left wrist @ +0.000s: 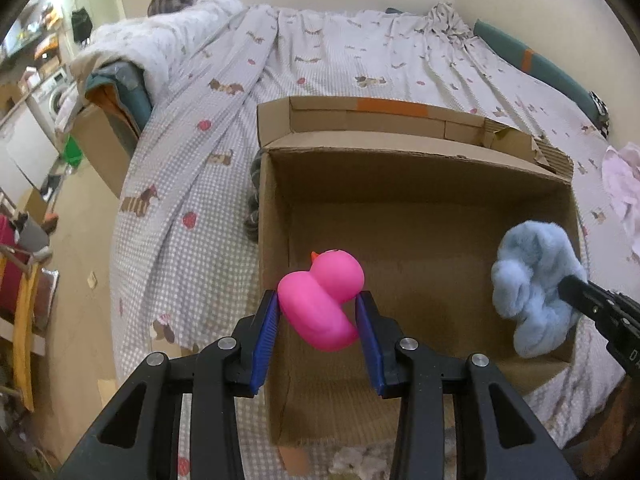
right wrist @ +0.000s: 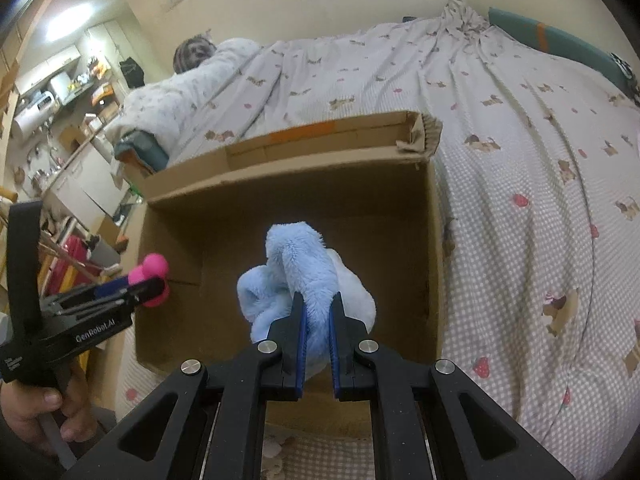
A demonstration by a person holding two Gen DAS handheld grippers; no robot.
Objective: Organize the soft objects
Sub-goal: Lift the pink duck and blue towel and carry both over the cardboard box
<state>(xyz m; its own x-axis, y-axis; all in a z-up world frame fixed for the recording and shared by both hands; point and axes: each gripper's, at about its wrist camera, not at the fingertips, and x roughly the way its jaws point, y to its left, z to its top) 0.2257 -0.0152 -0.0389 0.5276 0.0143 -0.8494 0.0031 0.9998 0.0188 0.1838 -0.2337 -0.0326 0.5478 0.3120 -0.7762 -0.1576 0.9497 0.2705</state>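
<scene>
Duck (left wrist: 322, 300) above open box (left wrist: 420, 184) rim

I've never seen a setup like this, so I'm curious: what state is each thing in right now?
Left gripper: shut on pink rubber duck.
Pink rubber duck: held above the box.
Right gripper: shut on blue plush toy.
Blue plush toy: held above the box.
Cardboard box: open, flaps up, nothing visible inside, sitting on the bed.

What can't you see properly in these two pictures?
- Left wrist view: the grey striped thing beside the cardboard box is mostly hidden by the box wall.
- Left wrist view: the right gripper is cut off by the edge; its fingertips are buried in the blue plush toy.
- Right wrist view: the pink duck is partly covered by the left gripper.
</scene>
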